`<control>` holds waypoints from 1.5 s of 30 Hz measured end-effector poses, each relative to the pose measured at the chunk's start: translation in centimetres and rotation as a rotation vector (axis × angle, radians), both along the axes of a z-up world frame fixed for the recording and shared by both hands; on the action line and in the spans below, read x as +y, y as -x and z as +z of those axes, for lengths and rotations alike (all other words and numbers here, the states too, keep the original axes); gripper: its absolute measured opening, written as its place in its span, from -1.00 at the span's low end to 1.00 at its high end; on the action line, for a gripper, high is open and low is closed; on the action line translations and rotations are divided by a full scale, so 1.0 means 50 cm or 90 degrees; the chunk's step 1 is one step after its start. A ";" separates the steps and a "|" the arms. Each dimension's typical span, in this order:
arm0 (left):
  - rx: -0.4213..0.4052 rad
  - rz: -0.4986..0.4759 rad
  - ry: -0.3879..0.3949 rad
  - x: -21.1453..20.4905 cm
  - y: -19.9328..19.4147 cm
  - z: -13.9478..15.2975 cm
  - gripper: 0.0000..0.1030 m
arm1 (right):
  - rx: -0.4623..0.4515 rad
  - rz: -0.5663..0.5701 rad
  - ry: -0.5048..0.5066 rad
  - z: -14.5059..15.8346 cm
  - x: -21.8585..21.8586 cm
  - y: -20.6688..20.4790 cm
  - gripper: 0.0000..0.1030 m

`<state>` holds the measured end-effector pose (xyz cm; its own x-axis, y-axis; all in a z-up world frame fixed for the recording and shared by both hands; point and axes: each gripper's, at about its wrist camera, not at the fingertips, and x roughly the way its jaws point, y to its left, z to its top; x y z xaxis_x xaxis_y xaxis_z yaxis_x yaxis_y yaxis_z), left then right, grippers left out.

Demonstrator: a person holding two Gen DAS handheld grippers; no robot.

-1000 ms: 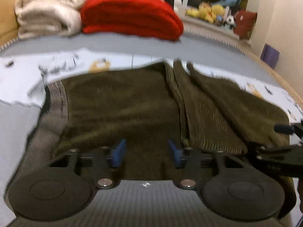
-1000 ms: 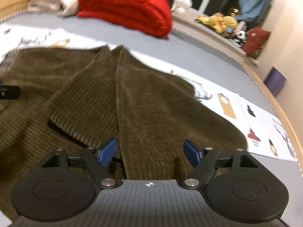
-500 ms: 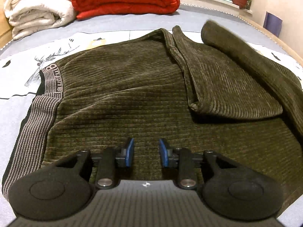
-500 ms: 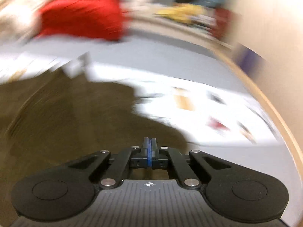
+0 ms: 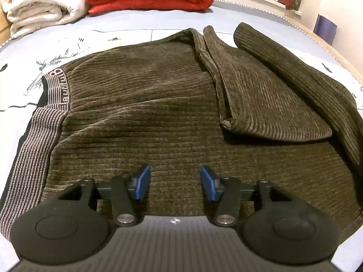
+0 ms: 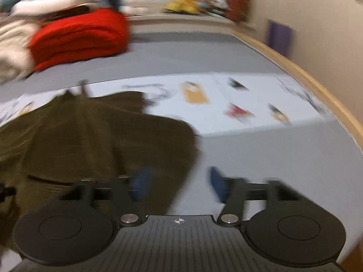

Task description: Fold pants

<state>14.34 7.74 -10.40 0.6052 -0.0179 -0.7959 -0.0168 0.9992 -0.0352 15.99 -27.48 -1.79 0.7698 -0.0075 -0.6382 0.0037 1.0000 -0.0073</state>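
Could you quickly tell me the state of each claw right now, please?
Left claw: opening, nothing gripped, poised over the brown pants.
Right claw: opening, nothing gripped, at the pants' right edge.

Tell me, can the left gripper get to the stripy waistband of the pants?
Probably yes. The left gripper hangs over the pants, jaws opening with nothing between them, and the striped waistband lies uncovered just to its left.
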 end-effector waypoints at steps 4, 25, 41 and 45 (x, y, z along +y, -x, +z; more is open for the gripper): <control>0.006 -0.003 0.026 0.003 -0.004 -0.002 0.57 | 0.009 0.089 0.056 0.011 0.109 -0.080 0.45; 0.017 -0.042 -0.029 -0.020 0.000 -0.011 0.67 | 0.006 -0.107 0.043 0.009 -0.014 -0.099 -0.77; 0.023 -0.042 -0.032 -0.023 0.000 -0.014 0.76 | 0.156 -0.238 -0.185 -0.053 -0.278 0.063 -0.32; 0.026 -0.044 -0.033 -0.030 -0.005 -0.016 0.84 | 0.096 -0.143 -0.137 0.033 -0.232 0.068 -0.04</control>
<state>14.59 6.25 -11.18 0.5705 -0.0175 -0.8211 0.0524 0.9985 0.0151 12.60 -39.10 -0.14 0.6608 -0.0192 -0.7503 0.2394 0.9529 0.1864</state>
